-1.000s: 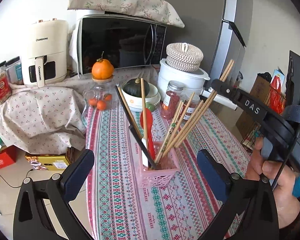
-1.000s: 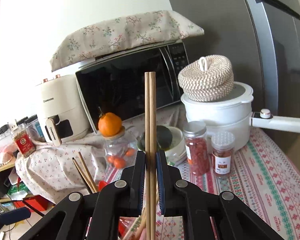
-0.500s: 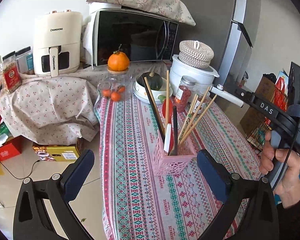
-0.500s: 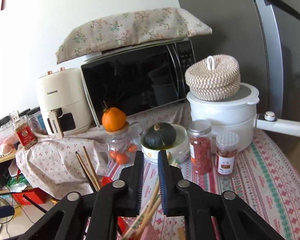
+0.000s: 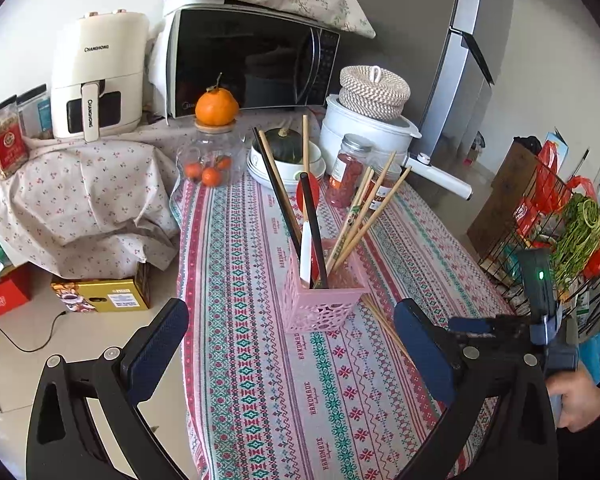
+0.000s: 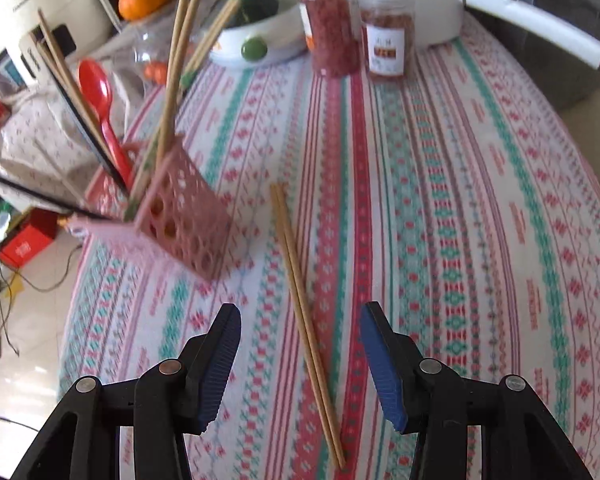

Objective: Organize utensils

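Note:
A pink perforated utensil holder [image 5: 324,294] stands on the patterned tablecloth [image 5: 260,380] and holds several wooden and black chopsticks and a red spoon; it also shows in the right wrist view [image 6: 180,208]. A pair of wooden chopsticks [image 6: 306,312] lies flat on the cloth beside the holder, partly visible in the left wrist view [image 5: 384,326]. My right gripper [image 6: 300,344] is open and empty, its jaws wide on either side of the lying pair, above it. My left gripper [image 5: 292,344] is open and empty, in front of the holder.
Behind the holder stand two spice jars [image 5: 346,170], a bowl with a green squash [image 5: 286,156], a glass jar topped with an orange [image 5: 212,148], a white pot [image 5: 366,128], a microwave [image 5: 252,64] and an air fryer [image 5: 100,80]. A wire basket [image 5: 556,216] stands at right.
My right gripper let go of the chopstick pair into the holder, opened wide and dropped down over another pair lying on the cloth. My left gripper drew back from the holder.

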### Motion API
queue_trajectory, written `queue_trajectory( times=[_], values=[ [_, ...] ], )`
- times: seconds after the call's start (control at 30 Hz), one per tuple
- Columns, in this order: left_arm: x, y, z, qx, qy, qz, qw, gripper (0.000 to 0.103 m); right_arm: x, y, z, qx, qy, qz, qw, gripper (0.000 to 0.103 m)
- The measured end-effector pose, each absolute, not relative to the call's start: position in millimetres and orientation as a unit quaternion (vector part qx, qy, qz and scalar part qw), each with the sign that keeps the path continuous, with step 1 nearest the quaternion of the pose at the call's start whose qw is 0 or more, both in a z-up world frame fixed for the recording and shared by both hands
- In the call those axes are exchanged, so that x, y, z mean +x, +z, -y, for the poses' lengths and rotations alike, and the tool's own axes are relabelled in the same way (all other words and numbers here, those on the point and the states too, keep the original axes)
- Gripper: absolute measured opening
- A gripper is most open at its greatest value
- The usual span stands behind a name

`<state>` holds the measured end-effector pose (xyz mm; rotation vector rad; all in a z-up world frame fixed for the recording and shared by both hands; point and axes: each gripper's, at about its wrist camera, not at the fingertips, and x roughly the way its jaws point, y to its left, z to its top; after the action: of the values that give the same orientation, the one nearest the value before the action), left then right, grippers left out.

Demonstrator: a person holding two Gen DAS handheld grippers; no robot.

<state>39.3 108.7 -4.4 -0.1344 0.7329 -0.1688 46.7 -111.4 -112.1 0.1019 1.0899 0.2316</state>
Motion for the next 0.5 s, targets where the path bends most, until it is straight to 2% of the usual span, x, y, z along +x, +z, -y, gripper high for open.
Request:
queue_trajectory(
  times=[0.4, 0.5],
  values=[
    [29.8, -3.2, -90.2, -0.045, -0.097, -0.348, 0.931, 0.103, 2.1, -174.5, 107.6, -0.015, 0.093, -0.578, 0.810, 0.048],
    [28.2, -4.8, -89.4, -0.043, -0.096, -0.349, 0.931, 0.103, -2.7, -174.9, 105.5, -0.030, 0.093, -0.569, 0.816, 0.040]
  ],
)
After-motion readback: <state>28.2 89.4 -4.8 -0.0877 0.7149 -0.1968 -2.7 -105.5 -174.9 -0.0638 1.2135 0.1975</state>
